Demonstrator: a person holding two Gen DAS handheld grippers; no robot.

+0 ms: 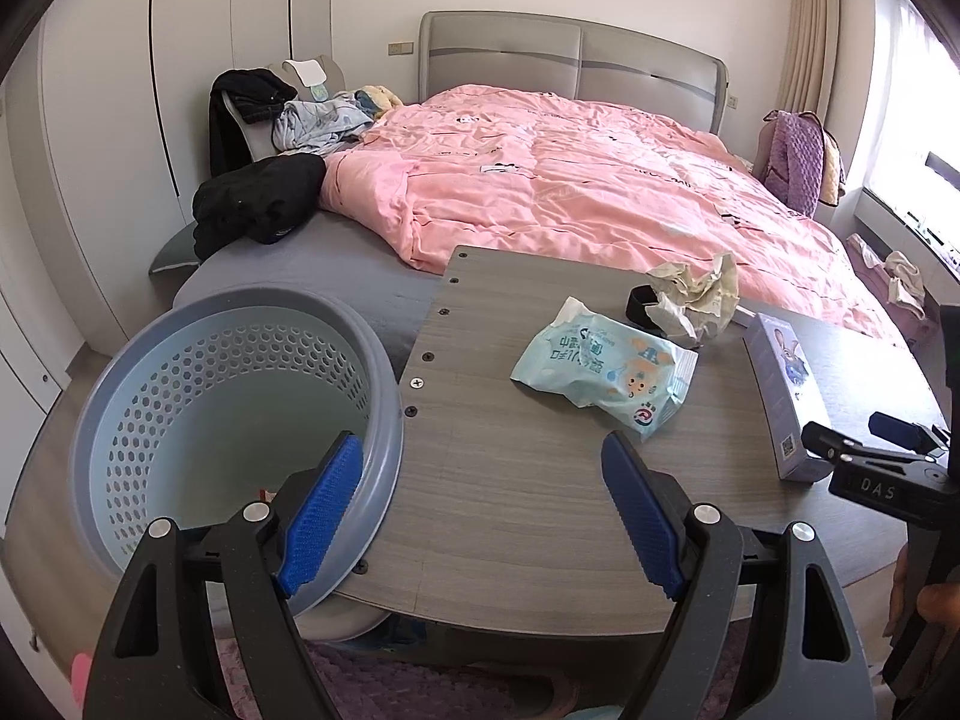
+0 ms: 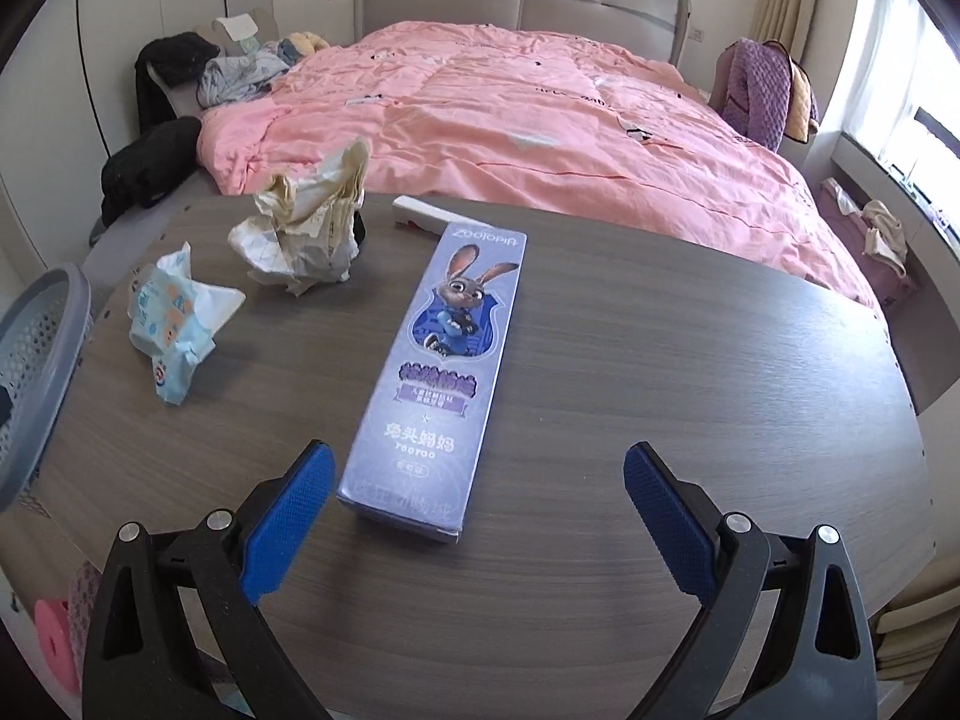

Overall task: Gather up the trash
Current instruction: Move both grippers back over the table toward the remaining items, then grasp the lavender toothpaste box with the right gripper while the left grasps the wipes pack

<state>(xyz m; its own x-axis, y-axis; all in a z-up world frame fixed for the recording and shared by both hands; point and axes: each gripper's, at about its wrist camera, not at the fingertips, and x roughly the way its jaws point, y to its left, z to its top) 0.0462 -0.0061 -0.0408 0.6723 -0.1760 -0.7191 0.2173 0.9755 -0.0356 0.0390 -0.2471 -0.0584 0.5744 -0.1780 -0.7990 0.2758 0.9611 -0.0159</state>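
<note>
Black hand-held gripper (image 2: pixel 480 498), blue textured pads (image 2: pixel 288 516), silver screws.

Tabletop (image 2: pixel 600 360) is showing grey wood-grain laminate, matt. Basket (image 1: pixel 180 372) is looking like smooth perforated plastic, pale blue. Wipes pack (image 1: pixel 603 369) is presenting glossy, creased plastic film. Paper wad (image 2: pixel 306 228) is appearing crumpled and matt. Box (image 2: pixel 438 360) — printed cardboard, slight sheen. Pads (image 2: pixel 288 516) are showing textured blue rubber — metal rivets alongside.

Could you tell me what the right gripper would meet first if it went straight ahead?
Probably the near end of the purple box, lying on the table just ahead of the open right gripper, slightly left of centre.
</note>
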